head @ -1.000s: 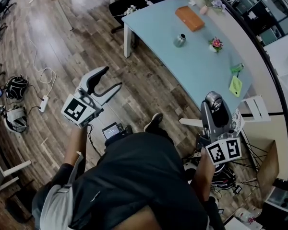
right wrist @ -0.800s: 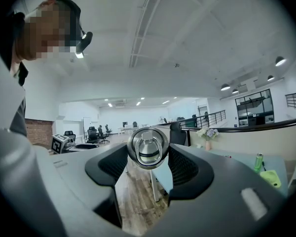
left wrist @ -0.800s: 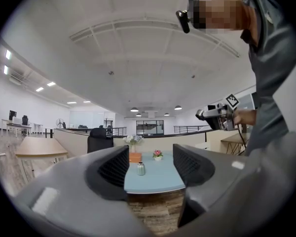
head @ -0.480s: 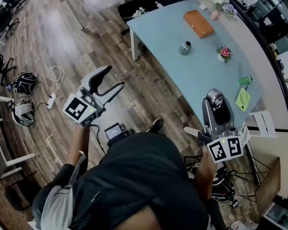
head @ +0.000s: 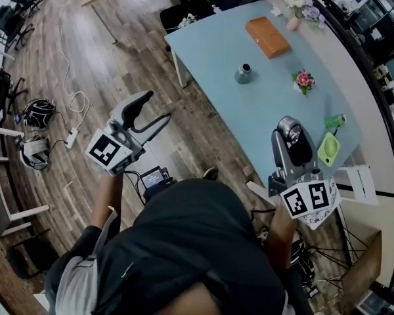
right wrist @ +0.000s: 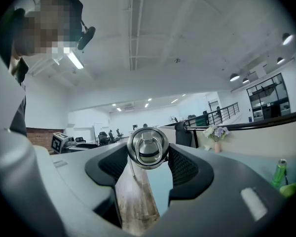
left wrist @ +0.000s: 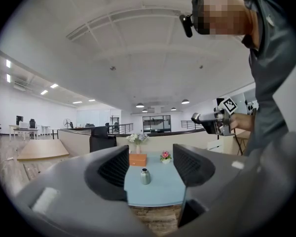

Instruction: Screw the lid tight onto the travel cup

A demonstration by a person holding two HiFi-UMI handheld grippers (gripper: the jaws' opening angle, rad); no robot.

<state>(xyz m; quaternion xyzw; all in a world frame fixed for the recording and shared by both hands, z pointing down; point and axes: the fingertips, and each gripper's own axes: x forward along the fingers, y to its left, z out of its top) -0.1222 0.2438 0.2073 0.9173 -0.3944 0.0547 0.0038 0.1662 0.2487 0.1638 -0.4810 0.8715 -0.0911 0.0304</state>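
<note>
**Left.** Your left gripper [head: 151, 109] hangs over the wooden floor [head: 118, 38], outside the table's [head: 269, 110] long edge on your side. Its jaws are spread, with nothing between them.

**Centre.** The travel cup [head: 243, 74] stands upright on the table surface with its mouth uncovered. It sits about midway between the two long edges, toward the far short edge. The orange box [head: 267, 37] lies beyond it, and the small flower pot [head: 303, 81] stands to its right, near the far long edge.

**Right.** Your right gripper [head: 291, 136] is above the surface close to the near short edge. Its jaw tips pinch the round metal lid [right wrist: 148, 146] at its rim, ring handle facing the camera. The lid is well apart from the cup.
</note>
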